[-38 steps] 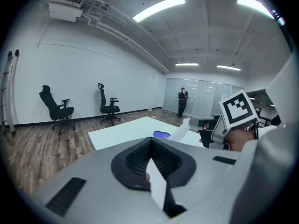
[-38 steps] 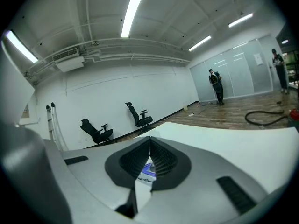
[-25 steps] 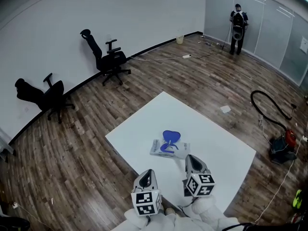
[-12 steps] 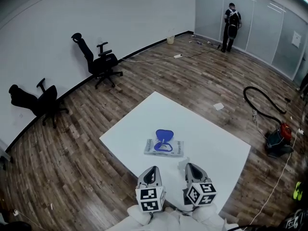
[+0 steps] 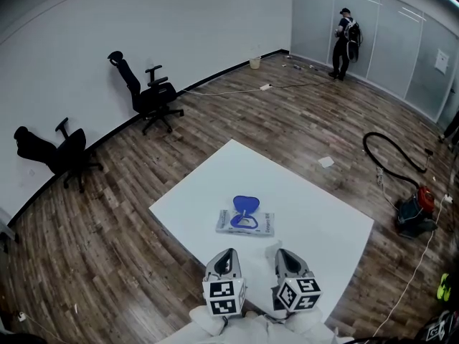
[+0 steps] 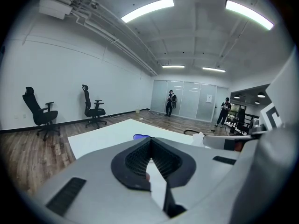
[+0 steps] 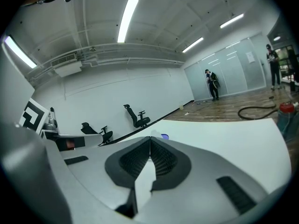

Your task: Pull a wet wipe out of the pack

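The table (image 5: pixel 315 217) is smooth matt white, the floor (image 5: pixel 107 213) grained wood, the wipe pack (image 5: pixel 247 224) glossy plastic film, the left tongs (image 6: pixel 150 142) and right tongs (image 7: pixel 150 139) matt grey plastic.

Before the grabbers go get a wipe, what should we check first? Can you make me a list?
1. Wet wipe pack lies on the table, ahead of both grippers: ok.
2. Blue lid flipped open: ok.
3. A wipe poking out to grab: cannot tell, too small.
4. Left gripper empty: ok, jaws together.
5. Right gripper empty: ok, jaws together.
6. Jaws open for grabbing: not ok, both shut.
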The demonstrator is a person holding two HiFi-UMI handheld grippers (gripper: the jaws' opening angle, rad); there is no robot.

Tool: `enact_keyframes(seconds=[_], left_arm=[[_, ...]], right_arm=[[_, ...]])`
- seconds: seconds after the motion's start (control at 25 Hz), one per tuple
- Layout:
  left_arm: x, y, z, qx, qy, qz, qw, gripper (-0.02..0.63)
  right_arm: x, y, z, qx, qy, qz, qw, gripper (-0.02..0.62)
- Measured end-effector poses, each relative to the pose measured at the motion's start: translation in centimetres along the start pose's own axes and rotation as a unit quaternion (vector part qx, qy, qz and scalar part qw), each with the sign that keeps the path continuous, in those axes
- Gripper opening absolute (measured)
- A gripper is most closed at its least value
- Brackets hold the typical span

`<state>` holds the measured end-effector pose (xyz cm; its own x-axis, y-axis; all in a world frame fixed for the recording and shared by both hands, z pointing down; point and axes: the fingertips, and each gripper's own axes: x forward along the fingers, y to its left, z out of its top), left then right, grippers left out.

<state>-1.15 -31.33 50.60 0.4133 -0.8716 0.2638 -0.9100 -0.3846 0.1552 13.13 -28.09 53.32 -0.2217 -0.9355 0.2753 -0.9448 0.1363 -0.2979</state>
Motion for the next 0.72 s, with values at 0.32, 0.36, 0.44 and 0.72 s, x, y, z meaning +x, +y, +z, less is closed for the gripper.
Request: enact_keyframes(seconds=[0.32,0.36,0.44,0.72], left_arm=[[-0.27,0.28,-0.24,0.001,0.002,0.005,1.0,-0.003],[-0.29,0.31,-0.3,0.002,0.002,0.005,1.0,-0.005],[-0.33,0.39,-0.36,0.002,0.004,0.005,1.0,-0.004],[-0.37,0.67,-0.46,0.0,0.005,0.006,1.0,-0.005]], right_arm=[[-0.25,0.37,0.26,-0.006,-0.005,0.007,1.0,0.012],[-0.27,0.41,0.25,-0.005,-0.004,0.008,1.0,0.012],[-0.32,0.52,0.3,-0.005,-0.004,0.007,1.0,0.012],[-0.5,0.83,0.25,-0.004,-0.005,0.008,1.0,0.012]])
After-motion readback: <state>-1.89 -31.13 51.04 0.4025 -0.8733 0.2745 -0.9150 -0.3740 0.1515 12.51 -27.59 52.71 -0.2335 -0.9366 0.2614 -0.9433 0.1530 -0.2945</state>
